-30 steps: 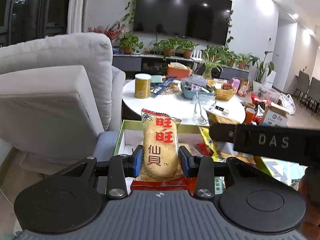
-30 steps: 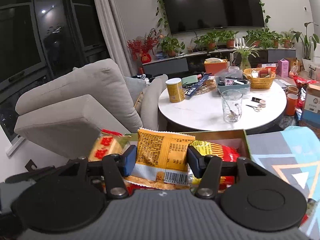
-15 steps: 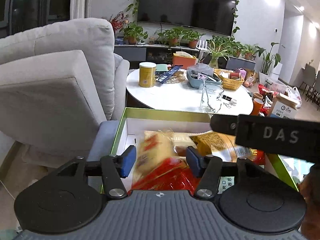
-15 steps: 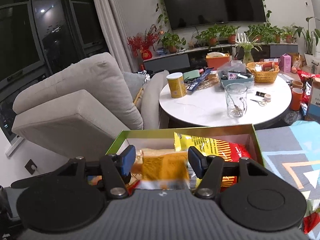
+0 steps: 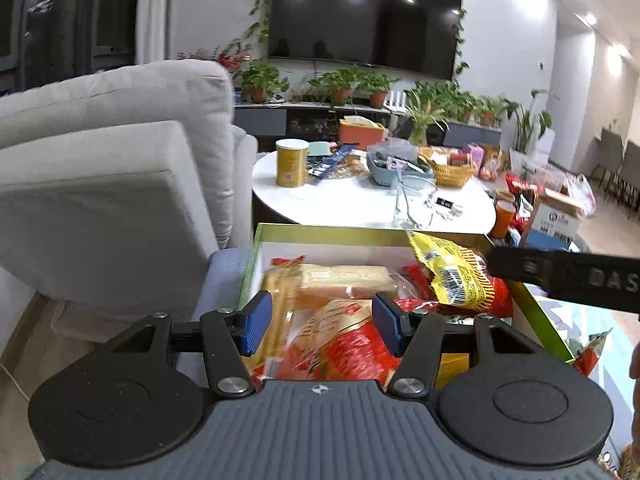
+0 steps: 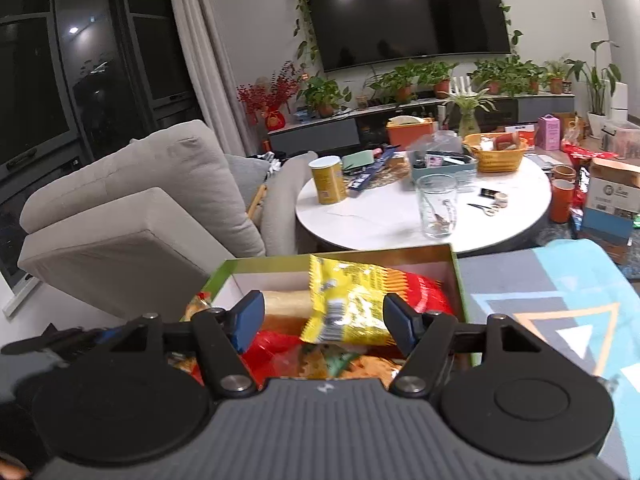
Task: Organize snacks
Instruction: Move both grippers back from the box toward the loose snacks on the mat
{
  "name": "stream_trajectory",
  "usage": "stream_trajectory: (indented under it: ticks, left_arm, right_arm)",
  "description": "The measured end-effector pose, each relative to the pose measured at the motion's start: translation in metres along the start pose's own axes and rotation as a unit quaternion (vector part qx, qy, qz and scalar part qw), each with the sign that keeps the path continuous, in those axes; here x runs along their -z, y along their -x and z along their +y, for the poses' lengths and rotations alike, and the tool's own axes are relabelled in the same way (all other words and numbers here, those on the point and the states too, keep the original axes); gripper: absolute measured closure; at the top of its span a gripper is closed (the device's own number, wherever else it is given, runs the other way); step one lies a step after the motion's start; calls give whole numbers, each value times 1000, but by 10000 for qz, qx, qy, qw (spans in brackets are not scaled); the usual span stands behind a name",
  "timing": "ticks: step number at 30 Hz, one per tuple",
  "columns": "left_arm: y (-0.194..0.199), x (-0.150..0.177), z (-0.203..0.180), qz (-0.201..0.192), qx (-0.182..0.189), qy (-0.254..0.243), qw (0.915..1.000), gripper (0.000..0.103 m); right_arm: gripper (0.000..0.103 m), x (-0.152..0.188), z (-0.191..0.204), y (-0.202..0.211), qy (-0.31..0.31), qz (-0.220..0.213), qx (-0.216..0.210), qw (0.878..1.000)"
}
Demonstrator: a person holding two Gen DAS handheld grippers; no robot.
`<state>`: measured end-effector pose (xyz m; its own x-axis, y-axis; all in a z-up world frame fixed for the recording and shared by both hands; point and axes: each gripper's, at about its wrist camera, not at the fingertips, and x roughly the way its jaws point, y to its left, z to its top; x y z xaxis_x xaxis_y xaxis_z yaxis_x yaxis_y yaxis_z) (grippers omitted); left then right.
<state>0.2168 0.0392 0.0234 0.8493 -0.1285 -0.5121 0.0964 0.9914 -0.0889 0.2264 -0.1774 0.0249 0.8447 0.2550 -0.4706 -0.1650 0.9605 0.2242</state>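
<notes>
A green-rimmed box with white inner walls holds several snack packs. My left gripper hangs open just above them, with nothing pressed between its blue pads. Under it lie a red and gold pack and a pale cracker pack. My right gripper is open over the same box. Between its pads, but lower down, a yellow and red pack leans inside the box, clear of the left pad. An orange pack lies below it.
A grey armchair stands left of the box. Behind it is a round white table with a yellow can, a glass and baskets. A patterned cloth lies to the right. A black bar marked DAS crosses the left view.
The left jaws opened and the cracker pack dropped into the box. The orange pack slipped from the right gripper's pads into the box. Both views shifted slightly.
</notes>
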Motion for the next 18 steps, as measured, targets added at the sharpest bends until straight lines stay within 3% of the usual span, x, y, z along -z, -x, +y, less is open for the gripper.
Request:
stream_trajectory:
  ticks: [8,18]
  left_arm:
    - [35,10,17,-86,-151,194,9997,50]
    - [63,35,-22,66,367,-187,9991,50]
  right_arm:
    - [55,13,-12,14,-149,93,70,9998]
    - [55,26,-22,43,-28,152,98,9998]
